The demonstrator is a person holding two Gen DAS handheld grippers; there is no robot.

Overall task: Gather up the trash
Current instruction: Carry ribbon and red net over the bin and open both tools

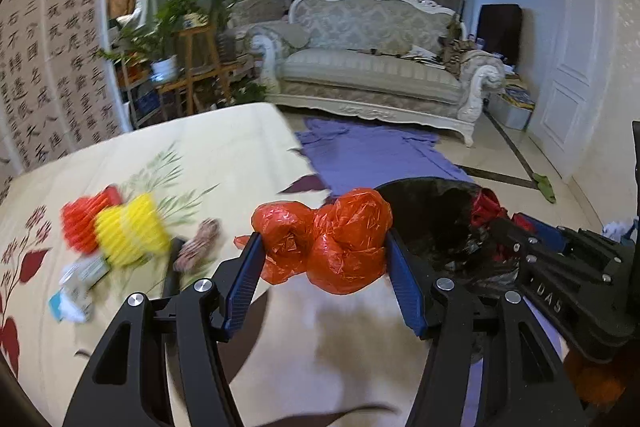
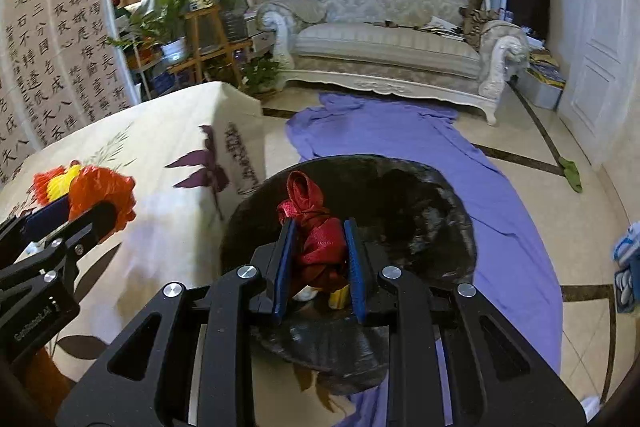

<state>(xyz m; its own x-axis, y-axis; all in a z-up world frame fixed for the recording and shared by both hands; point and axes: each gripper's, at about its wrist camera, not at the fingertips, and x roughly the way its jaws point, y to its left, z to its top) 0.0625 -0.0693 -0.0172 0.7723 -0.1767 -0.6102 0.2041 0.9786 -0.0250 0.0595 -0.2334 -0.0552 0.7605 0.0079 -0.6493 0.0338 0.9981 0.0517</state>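
In the left wrist view the left gripper [image 1: 326,253] sits at centre frame with its blue-padded fingers [image 1: 244,277] spread fairly wide and pressed against either side of a crumpled orange plastic bag [image 1: 326,241], which fills the whole gap between them. Just right of the bag lies the open mouth of a black trash bag [image 1: 432,211], and the right gripper enters from the right edge of that frame with red fabric at its tip over the black bag. In the right wrist view the right gripper [image 2: 320,259] is at lower centre, its fingers drawn narrow and clamped on a bunched red ribbon [image 2: 316,227] that rises above the pads; it hangs directly over the black trash bag [image 2: 400,211], whose opening spans the middle of the frame. To the left in the left wrist view, on the floral tablecloth [image 1: 224,147], lie blurred leftovers: a red and yellow ridged item [image 1: 116,227], a brownish lump [image 1: 198,245] and pale wrappers [image 1: 78,285] at lower left. A purple cloth [image 2: 400,135] stretches across the floor beyond the bag toward a white sofa [image 2: 384,39] at upper centre.
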